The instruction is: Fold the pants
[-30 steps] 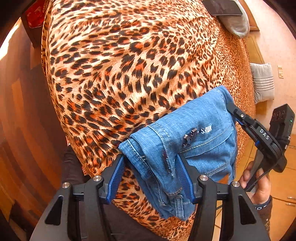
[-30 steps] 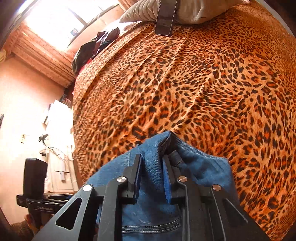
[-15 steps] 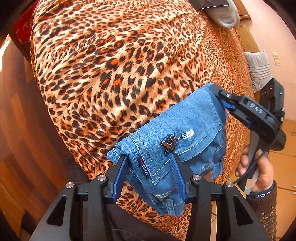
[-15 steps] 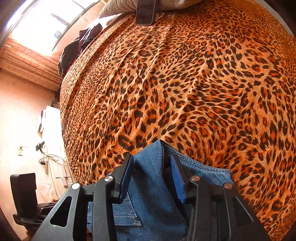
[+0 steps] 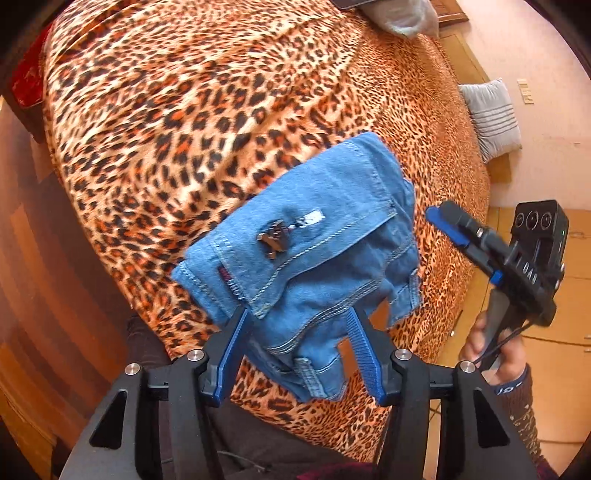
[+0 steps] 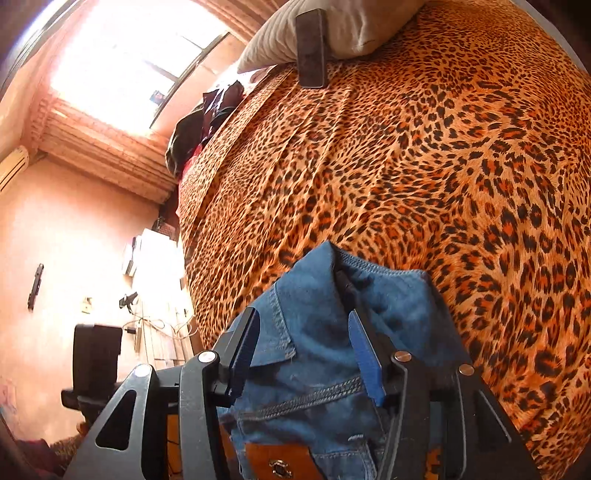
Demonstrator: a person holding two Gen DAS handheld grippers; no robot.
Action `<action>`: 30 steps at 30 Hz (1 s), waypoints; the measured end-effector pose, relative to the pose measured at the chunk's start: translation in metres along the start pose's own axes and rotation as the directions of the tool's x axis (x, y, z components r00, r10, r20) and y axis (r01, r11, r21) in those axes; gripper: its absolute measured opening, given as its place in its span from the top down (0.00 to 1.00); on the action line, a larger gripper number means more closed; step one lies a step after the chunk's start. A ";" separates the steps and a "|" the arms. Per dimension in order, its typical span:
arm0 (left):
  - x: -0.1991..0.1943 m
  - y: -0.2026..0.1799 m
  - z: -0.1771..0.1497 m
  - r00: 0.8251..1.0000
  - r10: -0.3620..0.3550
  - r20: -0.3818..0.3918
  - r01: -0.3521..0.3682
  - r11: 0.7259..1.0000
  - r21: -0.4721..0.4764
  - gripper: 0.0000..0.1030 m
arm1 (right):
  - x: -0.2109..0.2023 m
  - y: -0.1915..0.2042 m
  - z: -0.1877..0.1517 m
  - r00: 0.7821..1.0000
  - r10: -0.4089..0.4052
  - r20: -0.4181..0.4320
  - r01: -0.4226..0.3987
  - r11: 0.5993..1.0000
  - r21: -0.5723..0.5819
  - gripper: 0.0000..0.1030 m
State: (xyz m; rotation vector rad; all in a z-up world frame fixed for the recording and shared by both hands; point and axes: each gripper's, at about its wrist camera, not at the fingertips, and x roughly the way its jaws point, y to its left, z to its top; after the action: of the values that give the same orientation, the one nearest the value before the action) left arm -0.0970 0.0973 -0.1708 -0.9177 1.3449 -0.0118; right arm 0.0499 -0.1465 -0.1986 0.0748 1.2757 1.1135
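Folded blue jeans [image 5: 317, 229] lie on the leopard-print bedspread [image 5: 207, 122] near its front edge, with a metal tag and a flap pocket facing up. My left gripper [image 5: 297, 314] hovers over their near end. Its jaws are opening, the denim hem lies between the blue pads [image 5: 364, 350], and a strip of bedspread shows beside the right pad. My right gripper [image 5: 441, 212] has drawn clear of the jeans to the right. In the right wrist view its jaws [image 6: 299, 306] are opening above the jeans [image 6: 314, 332], and the pads do not press on the cloth.
A pale pillow [image 6: 347, 29] with a dark flat slab [image 6: 312, 48] on it lies at the bed's far end. A grey striped cushion [image 5: 491, 118] leans by the wall. Dark clothes [image 6: 199, 129] are piled at the bed's far corner. A hand [image 5: 495, 350] holds the right gripper over the wooden floor.
The right gripper let go of the jeans' corner and pulled away to the right, its jaws widening. The left gripper's jaws spread and it rose a little. The jeans now rest on the bed.
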 end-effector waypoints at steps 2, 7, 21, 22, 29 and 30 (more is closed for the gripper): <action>0.029 -0.005 0.000 0.995 0.099 -0.011 -0.099 0.994 0.047 0.39 | 0.018 -0.009 -0.023 0.995 -0.088 -0.045 0.088 0.996 -0.010 0.54; 0.054 -0.027 -0.015 0.965 0.252 -0.072 -0.237 0.956 0.172 0.40 | -0.009 -0.053 -0.045 0.999 -0.026 0.035 0.017 0.972 0.233 0.66; 0.073 -0.062 -0.028 0.953 0.254 -0.166 -0.186 0.922 0.339 0.44 | -0.052 -0.069 -0.130 0.987 -0.124 0.099 0.086 0.943 0.320 0.47; 0.057 -0.062 -0.027 0.962 0.227 -0.149 -0.165 0.926 0.341 0.42 | -0.063 -0.072 -0.135 0.986 -0.108 0.130 0.058 0.939 0.338 0.45; 0.002 -0.044 0.037 0.983 0.152 -0.103 -0.125 0.966 0.227 0.32 | -0.080 -0.099 -0.186 0.972 -0.092 0.216 -0.037 0.848 0.529 0.34; 0.002 -0.041 0.048 0.984 0.134 -0.120 -0.108 0.974 0.201 0.32 | -0.078 -0.100 -0.194 0.970 -0.082 0.228 -0.060 0.830 0.554 0.34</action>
State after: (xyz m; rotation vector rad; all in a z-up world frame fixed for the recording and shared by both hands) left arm -0.0365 0.0955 -0.1517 -0.6789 1.4937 -0.1101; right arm -0.0303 -0.3507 -0.2726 0.6283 1.3378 0.6593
